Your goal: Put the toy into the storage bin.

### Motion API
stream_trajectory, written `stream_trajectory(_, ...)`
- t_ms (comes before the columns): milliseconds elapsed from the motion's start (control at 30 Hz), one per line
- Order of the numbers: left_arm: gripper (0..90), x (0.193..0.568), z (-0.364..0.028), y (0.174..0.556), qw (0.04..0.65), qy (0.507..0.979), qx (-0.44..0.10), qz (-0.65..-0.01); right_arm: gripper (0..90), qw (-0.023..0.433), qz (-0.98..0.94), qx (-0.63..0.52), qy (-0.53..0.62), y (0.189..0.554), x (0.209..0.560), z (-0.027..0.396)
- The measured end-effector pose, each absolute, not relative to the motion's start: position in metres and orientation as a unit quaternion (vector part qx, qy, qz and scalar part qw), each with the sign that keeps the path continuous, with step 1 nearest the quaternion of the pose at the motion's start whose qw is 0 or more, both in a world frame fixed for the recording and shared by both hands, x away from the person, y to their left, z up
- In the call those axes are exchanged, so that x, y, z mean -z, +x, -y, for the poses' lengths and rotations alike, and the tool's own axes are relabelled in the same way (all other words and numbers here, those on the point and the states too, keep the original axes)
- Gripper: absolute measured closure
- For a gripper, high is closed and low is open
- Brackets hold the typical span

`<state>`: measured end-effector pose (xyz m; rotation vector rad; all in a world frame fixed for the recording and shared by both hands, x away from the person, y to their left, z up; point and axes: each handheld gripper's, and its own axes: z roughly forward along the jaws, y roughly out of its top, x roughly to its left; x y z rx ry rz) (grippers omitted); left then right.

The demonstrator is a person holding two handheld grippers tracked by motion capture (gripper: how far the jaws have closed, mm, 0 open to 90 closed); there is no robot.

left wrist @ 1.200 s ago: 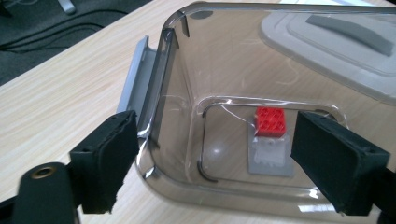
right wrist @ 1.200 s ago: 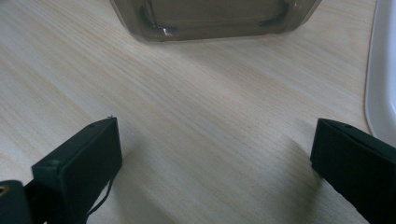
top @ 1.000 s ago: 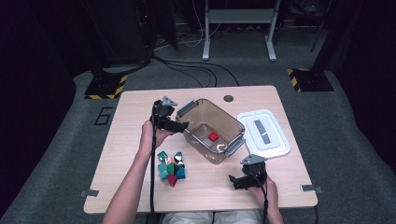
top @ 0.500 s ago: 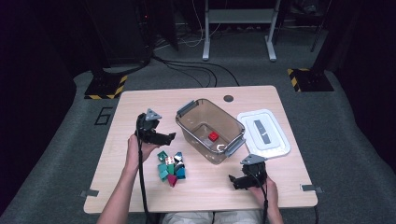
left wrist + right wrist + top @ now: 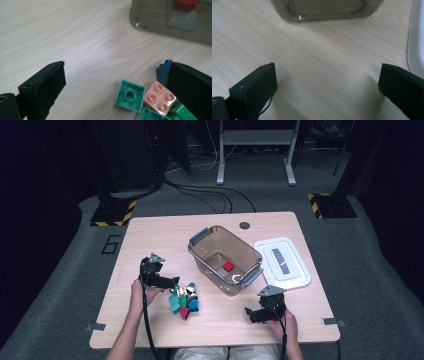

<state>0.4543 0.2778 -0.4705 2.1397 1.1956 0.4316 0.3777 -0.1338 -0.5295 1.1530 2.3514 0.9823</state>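
Red is the colour of the one block [image 5: 228,266] that is lying inside the see-through bin [image 5: 200,251], so one piece is looking done. I am holding my left gripper [image 5: 172,281] low beside the pile of blocks [image 5: 184,300] on the wooden table [image 5: 150,235], and its jaws have just been opening; they are standing wide with nothing between them. In the left gripper view a green block [image 5: 130,95] and a pink block [image 5: 160,97] are sitting just ahead, touching each other. I think I am getting ready to grab one of them. My right gripper [image 5: 251,314] is resting on the table near the bin, jaws wide apart and holding nothing. Most blocks are waiting outside the bin. The white lid [image 5: 295,270] is lying beside it, off.
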Motion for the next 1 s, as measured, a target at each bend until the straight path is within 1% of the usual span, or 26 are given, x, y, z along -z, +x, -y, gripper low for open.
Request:
stream_trajectory(67, 2.5, 0.478, -0.281, 0.454, 0.317, 0.814, -0.161, -0.459, 1.4, 0.171, -0.828, -0.346, 0.406, 0.378, 0.529, 0.134)
stream_trajectory(100, 2.5, 0.483, -0.281, 0.453, 0.320, 0.807, -0.158, -0.471, 1.4, 0.171, -0.828, -0.346, 0.406, 0.378, 0.529, 0.134)
stream_trajectory(267, 2.6, 0.497, -0.284, 0.454, 0.314, 0.808, -0.149, -0.475, 1.4, 0.171, -0.828, -0.346, 0.406, 0.378, 0.529, 0.134)
stream_trajectory(533, 3.8, 0.506, -0.285, 0.456, 0.306, 0.806, -0.149, -0.485, 1.5, 0.172, -0.828, -0.346, 0.406, 0.378, 0.529, 0.134)
stream_trajectory(667, 6.0, 0.512, -0.284, 0.457, 0.303, 0.805, -0.145, -0.490, 1.5, 0.172, -0.828, -0.346, 0.406, 0.378, 0.529, 0.134)
stream_trajectory(867, 6.2, 0.516, -0.285, 0.456, 0.299, 0.807, -0.150, -0.487, 1.5, 0.172, -0.828, -0.346, 0.406, 0.378, 0.529, 0.134)
stream_trajectory(933, 7.3, 0.517, -0.285, 0.455, 0.301, 0.806, -0.153, -0.486, 1.5, 0.172, -0.828, -0.346, 0.406, 0.378, 0.529, 0.134)
stream_trajectory(967, 9.5, 0.516, -0.285, 0.455, 0.303, 0.806, -0.154, -0.486, 1.4, 0.172, -0.828, -0.346, 0.406, 0.378, 0.529, 0.134)
stream_trajectory(1000, 13.5, 0.516, -0.285, 0.453, 0.306, 0.806, -0.158, -0.481, 1.5, 0.172, -0.829, -0.346, 0.405, 0.378, 0.529, 0.134)
